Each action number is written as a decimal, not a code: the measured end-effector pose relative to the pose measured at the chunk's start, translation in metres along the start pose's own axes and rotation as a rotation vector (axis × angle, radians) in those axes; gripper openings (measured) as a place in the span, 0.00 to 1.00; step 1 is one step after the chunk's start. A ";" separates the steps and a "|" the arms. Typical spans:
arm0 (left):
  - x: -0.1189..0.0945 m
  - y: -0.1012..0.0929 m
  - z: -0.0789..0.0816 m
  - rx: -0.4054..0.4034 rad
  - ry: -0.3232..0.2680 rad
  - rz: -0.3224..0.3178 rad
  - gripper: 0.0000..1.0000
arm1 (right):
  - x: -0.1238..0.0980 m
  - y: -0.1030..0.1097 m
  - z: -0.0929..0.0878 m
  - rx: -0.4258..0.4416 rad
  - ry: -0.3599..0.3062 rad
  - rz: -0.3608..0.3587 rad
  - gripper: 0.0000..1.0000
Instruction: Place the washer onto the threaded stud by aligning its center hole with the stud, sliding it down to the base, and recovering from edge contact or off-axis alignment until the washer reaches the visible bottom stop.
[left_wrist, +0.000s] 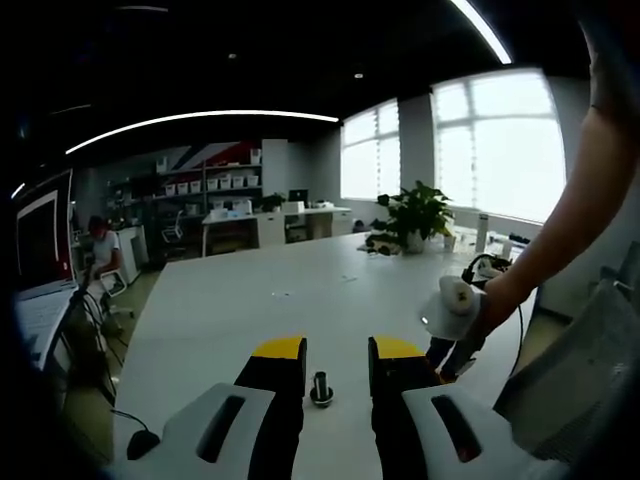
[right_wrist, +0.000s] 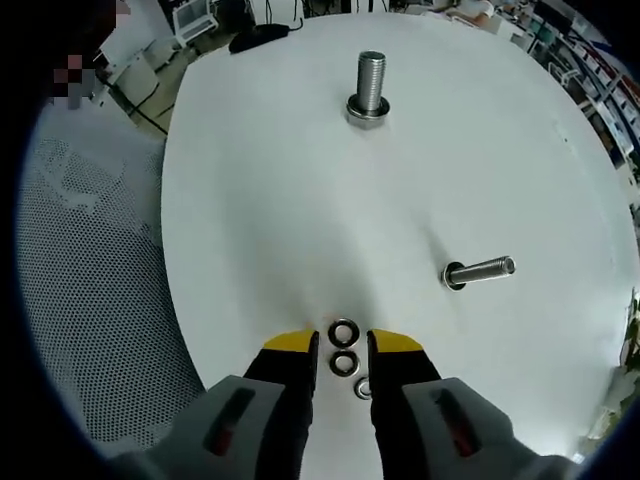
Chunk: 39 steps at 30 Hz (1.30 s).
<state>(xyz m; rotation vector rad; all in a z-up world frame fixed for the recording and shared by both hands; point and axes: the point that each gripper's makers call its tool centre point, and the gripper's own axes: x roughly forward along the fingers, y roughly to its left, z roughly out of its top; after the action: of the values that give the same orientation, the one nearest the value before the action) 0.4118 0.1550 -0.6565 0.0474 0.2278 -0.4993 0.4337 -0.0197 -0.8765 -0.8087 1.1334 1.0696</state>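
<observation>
While the right hand-held gripper (right_wrist: 343, 349) straddles dark metal ring washers (right_wrist: 344, 332) on the white counter (right_wrist: 300, 200), open and empty, the left hand-held gripper (left_wrist: 336, 352), gaping empty, frames an upright threaded steel stud (left_wrist: 321, 388).

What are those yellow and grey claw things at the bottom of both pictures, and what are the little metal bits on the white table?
Those claws are grabbing tools, called grippers. A person holds one in each hand, and a small camera rides on each, looking forward between its two jaws. So each picture comes from one tool.

In the left gripper view, the left gripper is open, with a threaded stud standing on the white table between its jaws. The person's arm reaches in from the right, holding the other tool.

In the right gripper view, the right gripper looks down, open and holding nothing. Three washers, small metal rings, lie on the table at its tips. Farther off, an upright stud stands, and another stud points off to the right.
</observation>
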 end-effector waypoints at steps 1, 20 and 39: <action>0.000 0.000 0.000 0.000 0.001 -0.001 0.23 | 0.000 0.000 0.000 -0.005 0.001 0.001 0.21; 0.000 0.000 -0.001 0.004 0.002 0.002 0.23 | 0.001 0.002 0.002 -0.077 0.019 -0.010 0.16; 0.000 0.002 -0.002 -0.002 0.004 0.008 0.23 | 0.003 0.001 0.002 -0.032 0.022 -0.049 0.15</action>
<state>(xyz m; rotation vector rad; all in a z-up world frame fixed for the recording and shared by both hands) 0.4127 0.1570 -0.6586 0.0474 0.2320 -0.4906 0.4332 -0.0172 -0.8786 -0.8711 1.1123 1.0428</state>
